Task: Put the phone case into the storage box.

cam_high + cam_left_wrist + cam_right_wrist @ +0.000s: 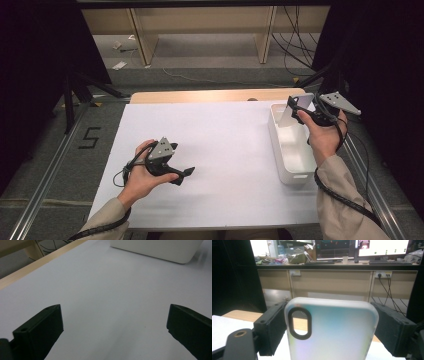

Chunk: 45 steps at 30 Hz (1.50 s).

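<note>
Up at the table's far right corner, the right gripper (300,111) holds a phone case (296,107) upright above the far end of a white bin (291,172). Seen from the right gripper view, the phone case (332,330) is frosted and pale, with a dark oval camera cutout near its upper left, and the two black jaws press on its two long edges, so the grip is wide but closed on the case. The bin lies along the right edge of the white sheet (220,150) that covers the table.

Nearer the front left of the sheet, the left gripper (187,172) rests low in the person's left hand (142,177). Its jaws stand wide apart with bare sheet between them, pointing toward the bin (160,250).
</note>
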Motion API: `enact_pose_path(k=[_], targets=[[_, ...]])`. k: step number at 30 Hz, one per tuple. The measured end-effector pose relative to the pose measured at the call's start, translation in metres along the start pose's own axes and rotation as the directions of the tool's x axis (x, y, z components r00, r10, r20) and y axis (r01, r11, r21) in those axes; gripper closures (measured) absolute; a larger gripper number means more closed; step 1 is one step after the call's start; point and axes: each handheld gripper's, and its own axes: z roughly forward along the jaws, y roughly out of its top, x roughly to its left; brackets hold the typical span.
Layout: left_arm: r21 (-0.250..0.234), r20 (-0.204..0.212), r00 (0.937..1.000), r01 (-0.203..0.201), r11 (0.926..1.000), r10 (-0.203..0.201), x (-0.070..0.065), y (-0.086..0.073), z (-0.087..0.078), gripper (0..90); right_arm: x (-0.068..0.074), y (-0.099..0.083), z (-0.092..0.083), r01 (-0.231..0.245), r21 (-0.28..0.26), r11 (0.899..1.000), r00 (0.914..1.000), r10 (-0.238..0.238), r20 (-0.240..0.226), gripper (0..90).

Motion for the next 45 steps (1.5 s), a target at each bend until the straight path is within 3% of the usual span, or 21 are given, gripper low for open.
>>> enact_pose_path(k=[45], targets=[[-0.003,0.001,1.0,-0.005,1.0,0.005,0.0,0.001,-0.001,0.1,-0.001,-0.001,0.023,0.007,0.038,0.999,0.9998,-0.008,0.02,18.4]])
